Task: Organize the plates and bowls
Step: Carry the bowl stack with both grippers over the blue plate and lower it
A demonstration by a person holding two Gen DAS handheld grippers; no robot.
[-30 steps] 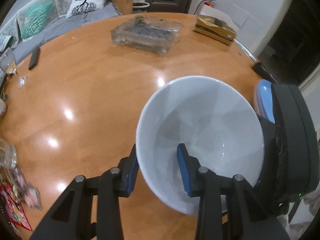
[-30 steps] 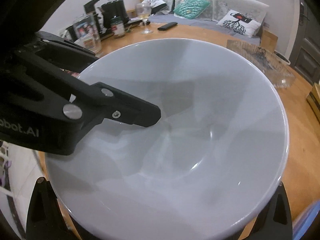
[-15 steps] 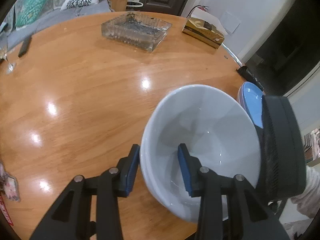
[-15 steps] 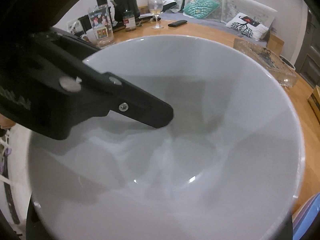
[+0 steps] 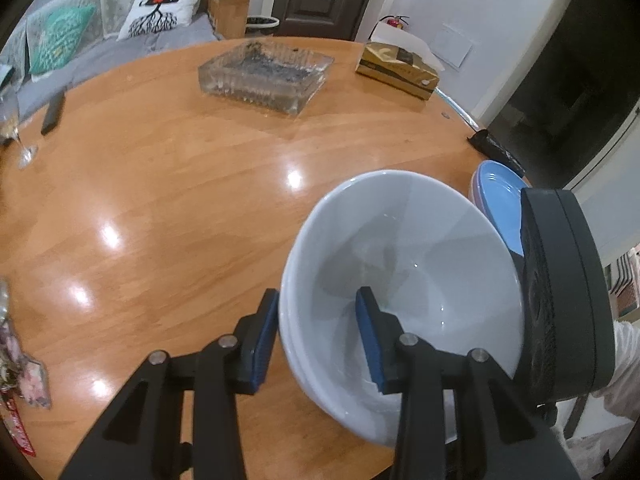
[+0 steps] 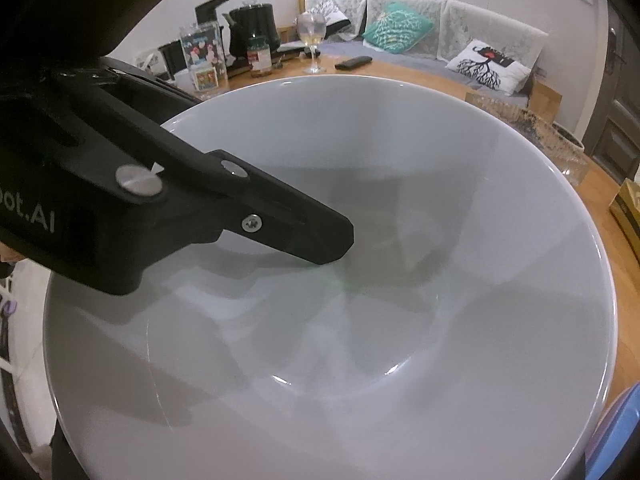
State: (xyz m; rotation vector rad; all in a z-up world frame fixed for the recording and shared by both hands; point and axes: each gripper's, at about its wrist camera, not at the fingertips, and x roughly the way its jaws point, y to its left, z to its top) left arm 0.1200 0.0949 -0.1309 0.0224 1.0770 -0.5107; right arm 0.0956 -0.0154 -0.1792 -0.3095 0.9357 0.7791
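At the table's [image 5: 168, 208] near edge: white bowl [image 5: 404, 280], stacked.
Left gripper [image 5: 316, 340] angled steeply down, pads straddling bowl's rim, contact unclear. Right gripper's fingers hidden; can't tell. Blue plate [image 5: 500, 204] just behind.

Round wooden table [image 5: 160, 208], glass ashtray [image 5: 264, 74], gold tissue box [image 5: 398, 68], wine glass [image 6: 312, 36], sofa cushions [image 5: 60, 36]
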